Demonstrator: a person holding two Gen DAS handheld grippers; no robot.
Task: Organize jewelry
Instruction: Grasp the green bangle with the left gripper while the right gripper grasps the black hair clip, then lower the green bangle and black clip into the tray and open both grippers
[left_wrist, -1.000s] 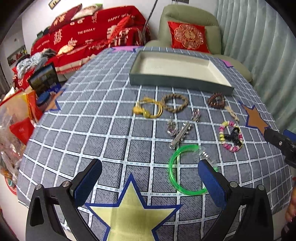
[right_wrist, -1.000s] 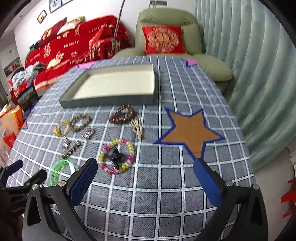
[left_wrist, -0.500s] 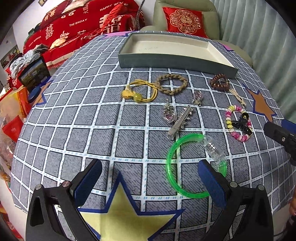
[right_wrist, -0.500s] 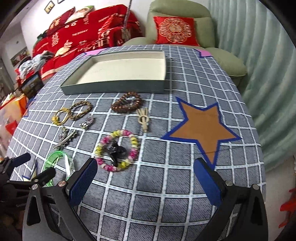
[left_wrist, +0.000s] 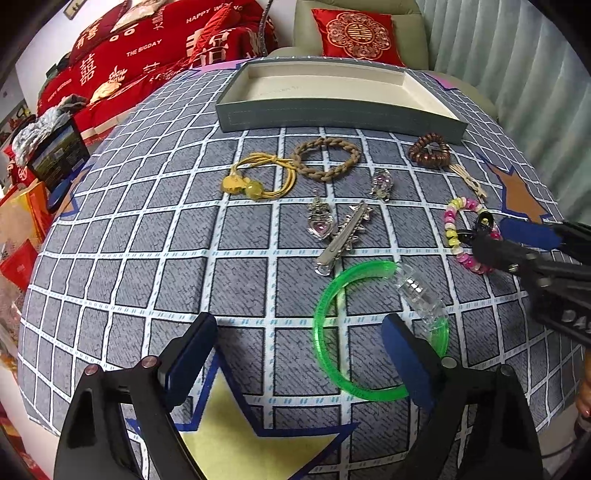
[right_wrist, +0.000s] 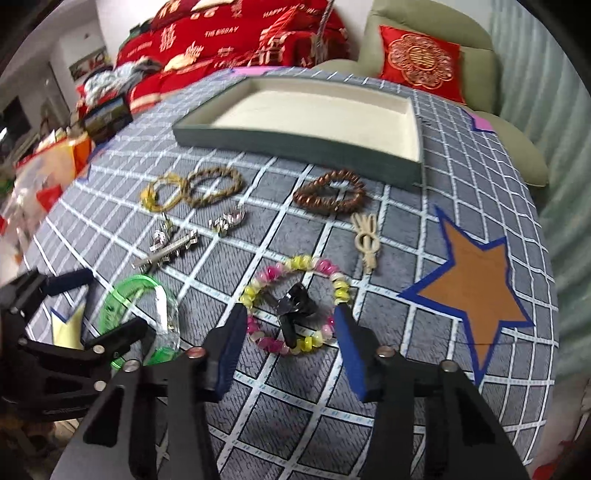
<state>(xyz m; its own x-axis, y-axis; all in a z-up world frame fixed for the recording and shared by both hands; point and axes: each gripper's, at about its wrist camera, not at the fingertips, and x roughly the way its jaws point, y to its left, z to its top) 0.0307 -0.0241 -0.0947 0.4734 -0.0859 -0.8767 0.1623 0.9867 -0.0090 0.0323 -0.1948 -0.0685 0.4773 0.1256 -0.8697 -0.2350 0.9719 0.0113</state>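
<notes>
Both grippers have come down toward the cloth since the earlier frames, and the jaws of both have just been closing. Right gripper (right_wrist: 290, 326): jaws now narrow, straddling the pink-and-yellow bead bracelet (right_wrist: 295, 306) with the black clip (right_wrist: 293, 306) lying inside its ring; whether the pads touch the beads yet cannot be told, so no grip is confirmed. Left gripper (left_wrist: 299, 350): jaws wide, its right finger over the green bangle (left_wrist: 332, 332) with the clear clasp (left_wrist: 419, 295), nothing held. Beyond these lie the silver hair clip (left_wrist: 343, 238), two small silver charms, the yellow cord bracelet (left_wrist: 258, 177), the braided bracelet (left_wrist: 327, 158) and the brown bead bracelet (left_wrist: 430, 151). Farthest, the tray (right_wrist: 295, 146) stands with nothing in it, so no piece is sorted yet. Recommendation: close squarely across one bead strand rather than the whole ring, keep the clip out of the pinch, lift straight, and keep the left gripper clear of the right one just beside it.
</notes>
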